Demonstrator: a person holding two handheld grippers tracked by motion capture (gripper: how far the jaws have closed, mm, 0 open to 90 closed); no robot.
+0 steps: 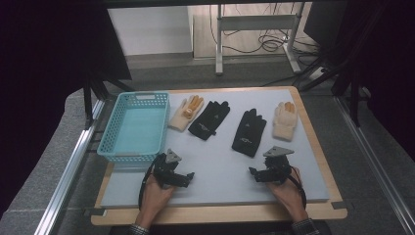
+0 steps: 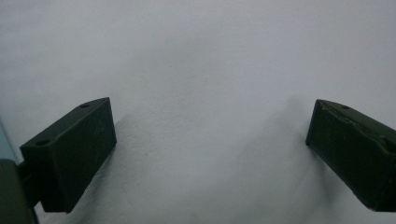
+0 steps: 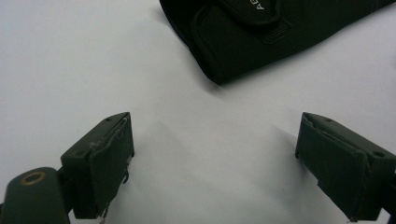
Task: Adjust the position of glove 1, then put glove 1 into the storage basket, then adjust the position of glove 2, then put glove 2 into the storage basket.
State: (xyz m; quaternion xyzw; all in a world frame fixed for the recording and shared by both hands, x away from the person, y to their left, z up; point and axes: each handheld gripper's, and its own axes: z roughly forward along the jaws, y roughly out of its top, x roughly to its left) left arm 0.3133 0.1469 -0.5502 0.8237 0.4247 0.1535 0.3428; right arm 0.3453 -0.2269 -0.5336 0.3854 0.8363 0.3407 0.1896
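- At the near edge of the table [image 1: 313,147], the person's left hand [image 1: 155,195] holds the left hand-held gripper [image 1: 188,177], low over the pale grey mat [image 1: 220,161] just in front of the basket
- In the left gripper view its two black jaws stand spread wide, with bare mat between them and nothing pinched
- The person's right hand [image 1: 288,192] holds the right hand-held gripper [image 1: 253,173] at the near right of the mat, its tips turned toward the middle
- In the right gripper view its jaws are likewise spread apart and empty, with plain mat between them
- Just beyond the right hand-held gripper lies the right black glove [image 1: 249,132], flat on the mat; its cuff [image 3: 243,42] sits near the jaws but apart from them
- Farther back and toward the middle lies the left black glove [image 1: 209,120], flat, fingers pointing away from the person
- Beside it to the left lies a cream glove with orange fingertips [image 1: 185,113], close to the basket
- At the far right lies a second cream glove [image 1: 285,120], near the right black glove but not touching it
- The turquoise basket [image 1: 110,142] stands on the left side of the table with nothing inside it
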